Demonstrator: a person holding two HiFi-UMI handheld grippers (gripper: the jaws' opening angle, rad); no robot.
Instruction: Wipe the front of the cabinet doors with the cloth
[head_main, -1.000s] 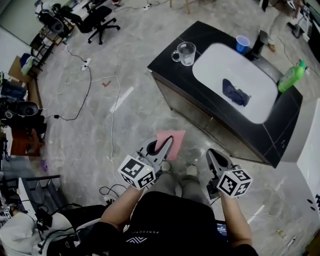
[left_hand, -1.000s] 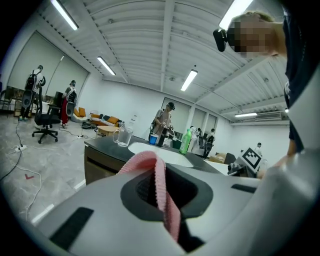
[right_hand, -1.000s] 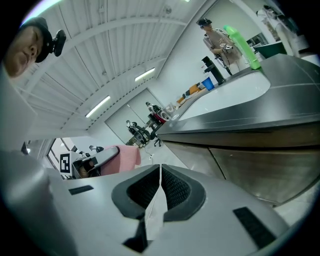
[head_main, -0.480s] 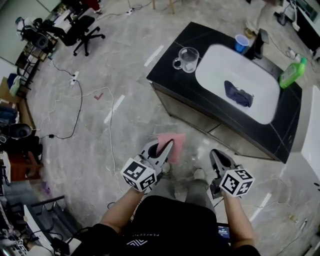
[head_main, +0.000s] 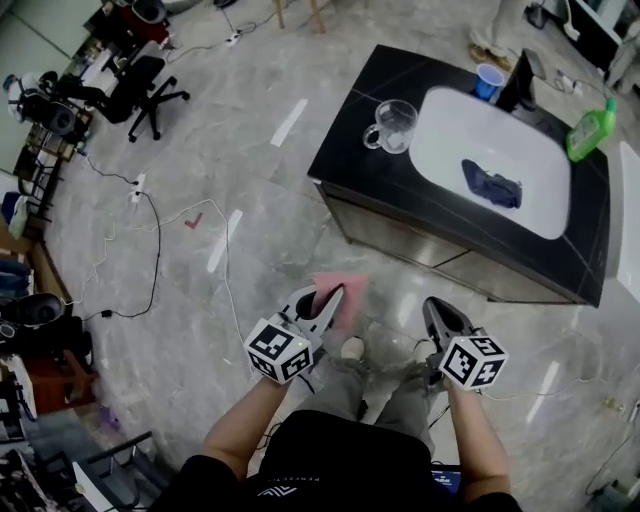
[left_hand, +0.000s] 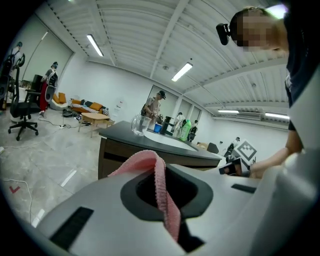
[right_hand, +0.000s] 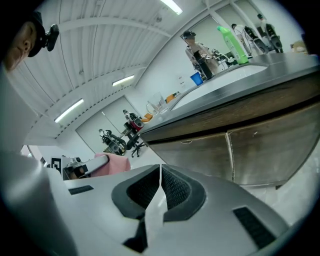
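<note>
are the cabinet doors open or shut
Shut: the cabinet doors lie flush under the counter, only a thin seam between them.

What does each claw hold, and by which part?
Left claw grips the pink terry cloth by a bunched fold; right claw is shut, empty.

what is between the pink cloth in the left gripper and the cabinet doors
Only bare grey floor: in the head view nothing stands between the pink cloth and the cabinet doors, and the cloth is not touching them yet.
</note>
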